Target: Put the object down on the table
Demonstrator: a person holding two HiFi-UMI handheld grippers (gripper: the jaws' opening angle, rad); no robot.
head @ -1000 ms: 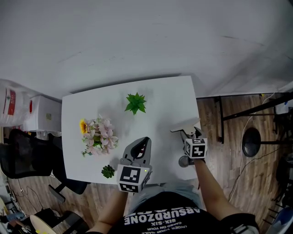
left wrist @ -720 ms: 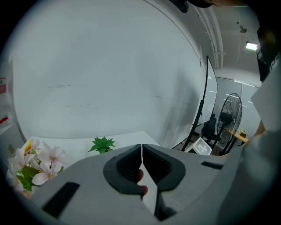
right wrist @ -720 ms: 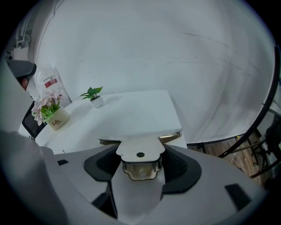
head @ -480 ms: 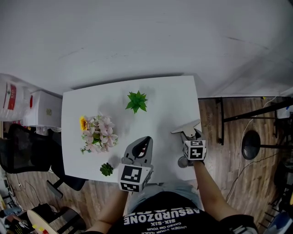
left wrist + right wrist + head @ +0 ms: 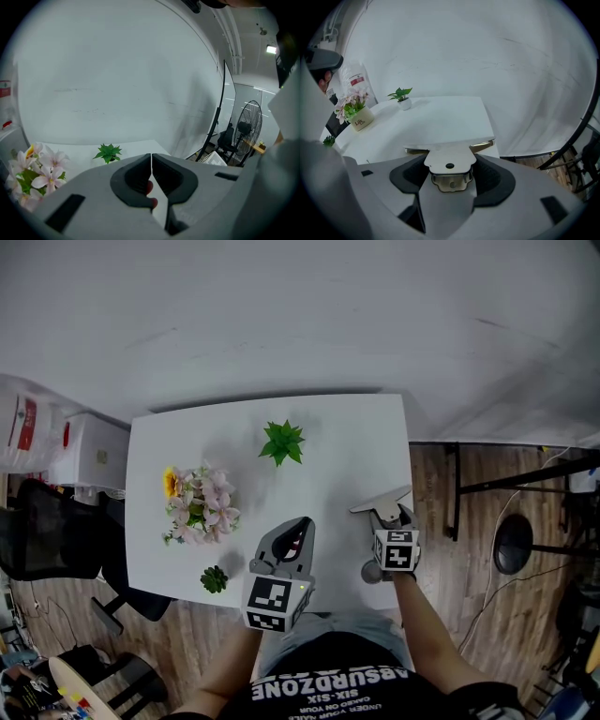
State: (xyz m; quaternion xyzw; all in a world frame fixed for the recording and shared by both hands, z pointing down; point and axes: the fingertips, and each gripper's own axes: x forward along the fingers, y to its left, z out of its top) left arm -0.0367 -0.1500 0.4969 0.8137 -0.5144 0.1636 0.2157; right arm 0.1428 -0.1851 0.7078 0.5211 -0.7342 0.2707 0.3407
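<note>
Metal fills the right gripper [image 5: 450,180]: its jaws are clamped on the handle of a scraper [image 5: 450,157], whose wide flat blade lies crosswise just past the jaw tips; from the head view the scraper [image 5: 382,501] juts forward from the right gripper [image 5: 389,521] over the right part of the table [image 5: 337,427], close to its right edge; whether the blade touches the tabletop I cannot tell. The left gripper [image 5: 151,173] has its jaws pressed together with only a hairline between the pads and nothing held; a small red spot shows behind the gap, too unclear to name; in the head view the left gripper [image 5: 298,531] sits over the near edge of the table, well left of the scraper. Farther out, a green plant [image 5: 282,442] stands toward the far side; a pot of pink flowers [image 5: 197,505] stands at the left; a small succulent [image 5: 214,579] sits near the front left corner; a dark chair [image 5: 47,540] stands on the wooden floor beside the table.
</note>
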